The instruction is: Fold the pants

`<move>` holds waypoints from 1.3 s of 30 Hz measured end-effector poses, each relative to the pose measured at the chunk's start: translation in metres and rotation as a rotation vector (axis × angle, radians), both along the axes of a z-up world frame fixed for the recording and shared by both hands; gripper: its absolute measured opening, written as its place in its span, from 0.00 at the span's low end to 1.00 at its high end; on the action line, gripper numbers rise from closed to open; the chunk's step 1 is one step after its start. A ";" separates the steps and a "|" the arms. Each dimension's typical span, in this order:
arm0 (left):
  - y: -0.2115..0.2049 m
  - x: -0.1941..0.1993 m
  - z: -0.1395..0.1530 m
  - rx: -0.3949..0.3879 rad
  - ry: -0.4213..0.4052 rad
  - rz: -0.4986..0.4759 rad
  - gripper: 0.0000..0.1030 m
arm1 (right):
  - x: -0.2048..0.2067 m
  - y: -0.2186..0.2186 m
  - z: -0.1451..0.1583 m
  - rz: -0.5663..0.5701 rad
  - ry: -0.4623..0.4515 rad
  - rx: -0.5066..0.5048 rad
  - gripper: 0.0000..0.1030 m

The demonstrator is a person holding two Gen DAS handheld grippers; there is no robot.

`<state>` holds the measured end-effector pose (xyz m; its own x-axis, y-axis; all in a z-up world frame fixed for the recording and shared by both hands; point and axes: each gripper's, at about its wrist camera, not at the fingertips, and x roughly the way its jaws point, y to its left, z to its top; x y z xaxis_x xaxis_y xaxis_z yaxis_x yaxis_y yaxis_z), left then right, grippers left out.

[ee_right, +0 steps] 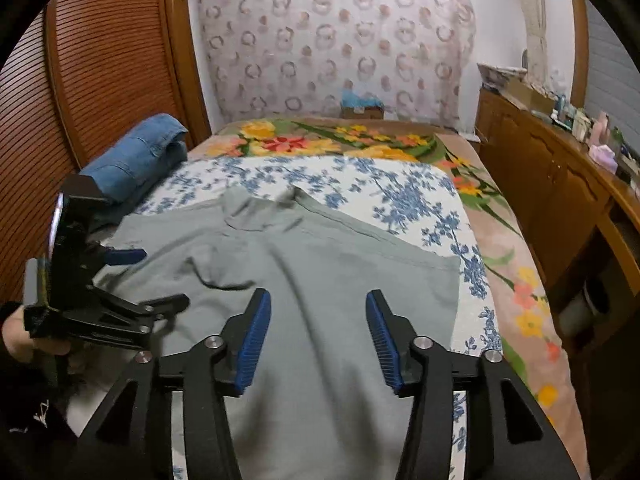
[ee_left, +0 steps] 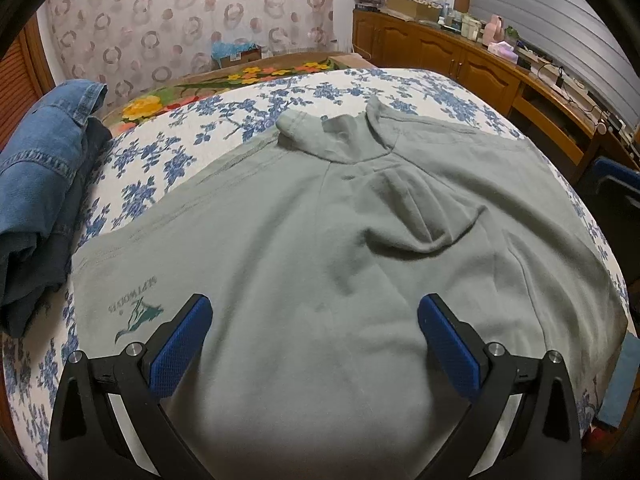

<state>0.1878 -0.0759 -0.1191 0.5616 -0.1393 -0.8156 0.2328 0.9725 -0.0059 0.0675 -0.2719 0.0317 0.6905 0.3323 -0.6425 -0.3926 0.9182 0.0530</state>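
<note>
While the grey pants (ee_left: 320,232) lie spread flat on the flower-print bed (ee_left: 168,148), both the left tongs (ee_left: 316,320) and right tongs (ee_right: 318,320) hover released and empty, so the next fold likely calls for pinching an edge.

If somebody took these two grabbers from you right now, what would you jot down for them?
Left gripper: open, empty, over the pants.
Right gripper: open, empty, nothing between the fingers.
Grey pants: spread on the floral bedsheet, fabric rumpled near the middle, logo at the left edge. They seem to be folded over once already, but I cannot tell for sure.
Denim pile: beside the pants, at the bed's left edge.
Left: smooth the wrinkle, then fold smaller.
</note>
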 end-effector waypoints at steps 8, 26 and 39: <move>0.027 -0.039 0.026 -0.020 -0.090 0.049 1.00 | -0.018 0.001 -0.002 0.024 -0.045 -0.007 0.64; 0.097 -0.116 0.016 -0.042 -0.052 0.175 0.70 | -0.034 0.012 -0.006 0.067 -0.064 0.010 0.65; 0.101 -0.139 0.001 -0.071 -0.008 0.176 0.59 | -0.022 0.024 -0.025 0.089 -0.031 0.013 0.65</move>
